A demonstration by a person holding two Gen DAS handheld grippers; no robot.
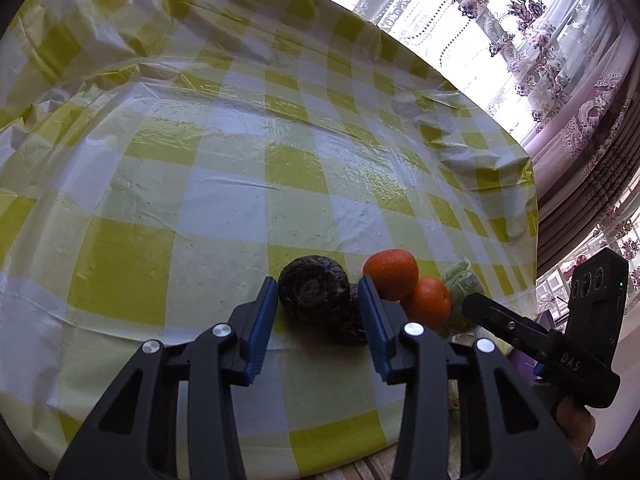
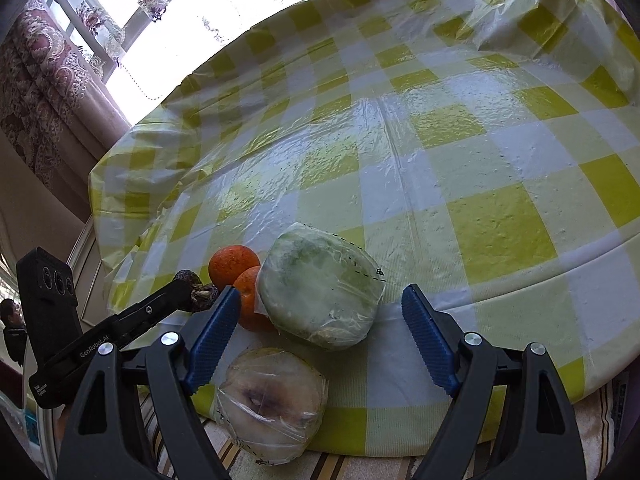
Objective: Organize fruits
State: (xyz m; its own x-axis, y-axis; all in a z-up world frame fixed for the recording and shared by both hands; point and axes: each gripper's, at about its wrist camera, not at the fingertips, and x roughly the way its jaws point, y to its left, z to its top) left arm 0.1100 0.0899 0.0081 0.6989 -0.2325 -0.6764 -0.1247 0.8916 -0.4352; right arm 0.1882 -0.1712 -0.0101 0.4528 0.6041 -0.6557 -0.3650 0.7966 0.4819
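On the yellow-checked tablecloth (image 1: pixel 224 208), my left gripper (image 1: pixel 318 292) is open, its blue pads beside a dark wrinkled fruit (image 1: pixel 312 290); a second dark fruit (image 1: pixel 350 326) lies between them nearer me. Two oranges (image 1: pixel 392 272) (image 1: pixel 428 302) lie just right of it, with a green wrapped fruit (image 1: pixel 464 280) behind. My right gripper (image 2: pixel 320 304) is open around that green wrapped fruit (image 2: pixel 320 286). A pale bruised wrapped fruit (image 2: pixel 272 400) lies below it at the table edge. The oranges (image 2: pixel 234 262) (image 2: pixel 250 300) sit to its left.
The table's near edge (image 2: pixel 400 446) runs under both grippers, with a striped surface below. Curtains and a bright window (image 1: pixel 520 32) stand beyond the far edge. The tablecloth is crumpled at the far side (image 2: pixel 540 20). A person (image 2: pixel 12 320) stands at the left.
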